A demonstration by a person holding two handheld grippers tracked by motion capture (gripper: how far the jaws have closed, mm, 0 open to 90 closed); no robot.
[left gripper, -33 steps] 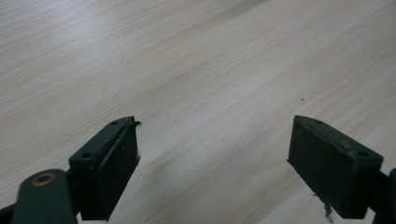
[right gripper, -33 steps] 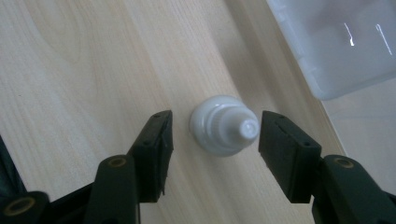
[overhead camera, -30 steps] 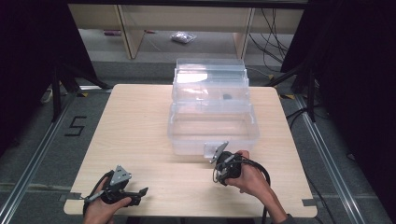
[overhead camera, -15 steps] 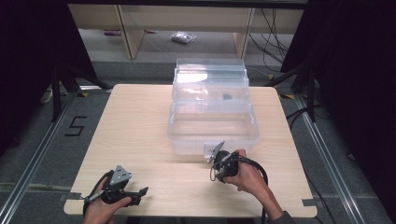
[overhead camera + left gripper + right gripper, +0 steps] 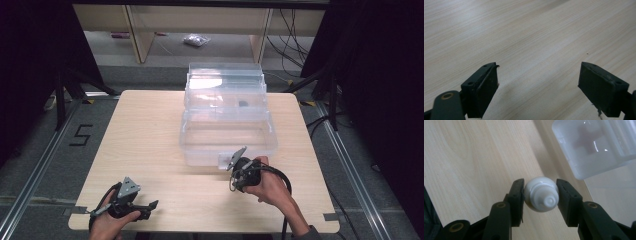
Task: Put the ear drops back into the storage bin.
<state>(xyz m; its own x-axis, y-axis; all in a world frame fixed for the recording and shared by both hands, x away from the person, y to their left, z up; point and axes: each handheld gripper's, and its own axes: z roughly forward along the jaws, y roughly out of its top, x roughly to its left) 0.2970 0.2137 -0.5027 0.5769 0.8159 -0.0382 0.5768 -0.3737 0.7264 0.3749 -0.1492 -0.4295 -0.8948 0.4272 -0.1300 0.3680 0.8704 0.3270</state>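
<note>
My right gripper (image 5: 540,193) is shut on a small white round bottle (image 5: 540,194), its capped nozzle facing the camera. The jaws have just been closing, and the pads now press both of its sides just above the wooden table (image 5: 469,157). In the high view the right gripper (image 5: 231,170) sits by the front right corner of a clear plastic box (image 5: 200,150). My left gripper (image 5: 152,206) rests low at the table's front left. Its jaws stand wide apart with nothing between them (image 5: 539,75).
The clear box's lid (image 5: 225,82) stands up behind it, and a small dark thing (image 5: 243,104) lies in the back part. A box corner (image 5: 594,150) shows close to the right gripper. Shelving (image 5: 145,35) and cables (image 5: 300,30) lie beyond the table.
</note>
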